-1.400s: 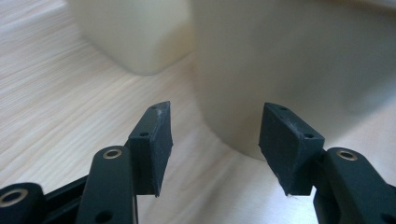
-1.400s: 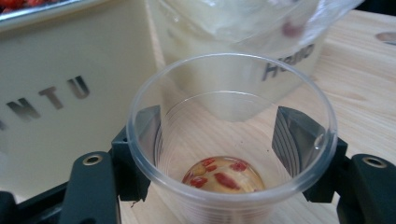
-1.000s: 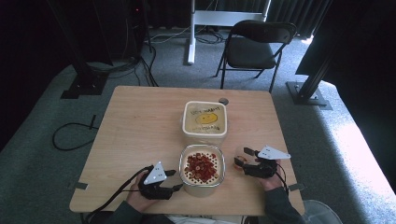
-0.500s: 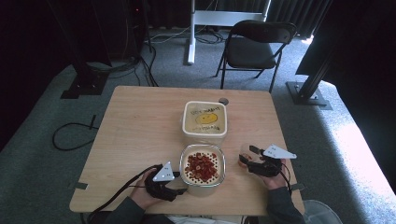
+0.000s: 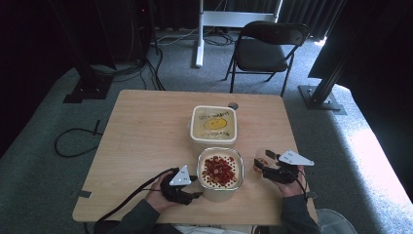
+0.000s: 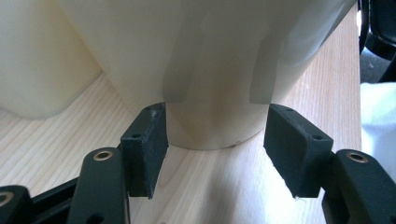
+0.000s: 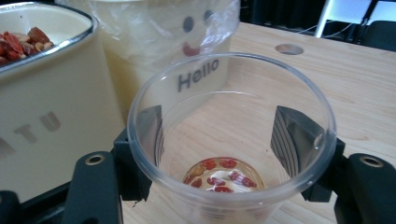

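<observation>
Jaws of the left gripper (image 6: 212, 154) have just eased inward from their widest and now flank the foot of the cream tub (image 5: 220, 169) of red berries, left pad touching, right pad just clear. Since a second ago, that gripper has slid in against the tub. Beyond the tub, the right gripper (image 7: 219, 140) clamps a clear plastic cup (image 7: 231, 135) holding a few berries, suggesting scooping comes next.

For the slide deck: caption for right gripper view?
Right tongs shut on clear cup with a few red pieces, beside cream container.
</observation>
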Available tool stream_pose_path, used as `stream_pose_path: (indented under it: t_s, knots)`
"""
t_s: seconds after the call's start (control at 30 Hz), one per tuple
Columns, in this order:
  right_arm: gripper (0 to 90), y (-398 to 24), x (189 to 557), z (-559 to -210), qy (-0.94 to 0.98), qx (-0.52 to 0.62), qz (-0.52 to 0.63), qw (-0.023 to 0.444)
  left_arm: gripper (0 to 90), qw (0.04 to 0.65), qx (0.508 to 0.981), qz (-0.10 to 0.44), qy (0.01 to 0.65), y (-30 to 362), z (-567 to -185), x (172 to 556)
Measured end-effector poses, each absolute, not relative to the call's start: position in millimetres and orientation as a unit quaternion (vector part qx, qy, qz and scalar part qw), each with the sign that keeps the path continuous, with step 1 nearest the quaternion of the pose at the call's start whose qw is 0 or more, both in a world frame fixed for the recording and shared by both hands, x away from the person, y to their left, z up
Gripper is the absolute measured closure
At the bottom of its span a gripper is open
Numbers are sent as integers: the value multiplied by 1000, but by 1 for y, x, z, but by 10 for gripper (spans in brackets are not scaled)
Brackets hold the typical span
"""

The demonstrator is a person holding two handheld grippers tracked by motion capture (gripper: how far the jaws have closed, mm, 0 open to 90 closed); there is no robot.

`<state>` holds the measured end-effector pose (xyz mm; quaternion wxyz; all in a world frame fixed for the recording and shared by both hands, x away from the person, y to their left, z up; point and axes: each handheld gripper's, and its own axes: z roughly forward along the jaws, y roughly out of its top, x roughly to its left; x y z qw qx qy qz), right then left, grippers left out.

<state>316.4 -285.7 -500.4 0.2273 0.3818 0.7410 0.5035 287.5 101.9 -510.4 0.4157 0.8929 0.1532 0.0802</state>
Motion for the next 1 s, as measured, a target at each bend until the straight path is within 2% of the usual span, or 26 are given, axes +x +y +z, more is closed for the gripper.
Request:
stream_pose_path:
  t_s: [0.53, 1.0]
  knots:
    - [344, -295, 316, -483, 726, 399, 505, 245, 396, 426, 888, 86, 148, 83, -512, 296]
    - [359, -307, 311, -473, 716, 414, 509, 240, 396, 431, 881, 107, 163, 102, -506, 292]
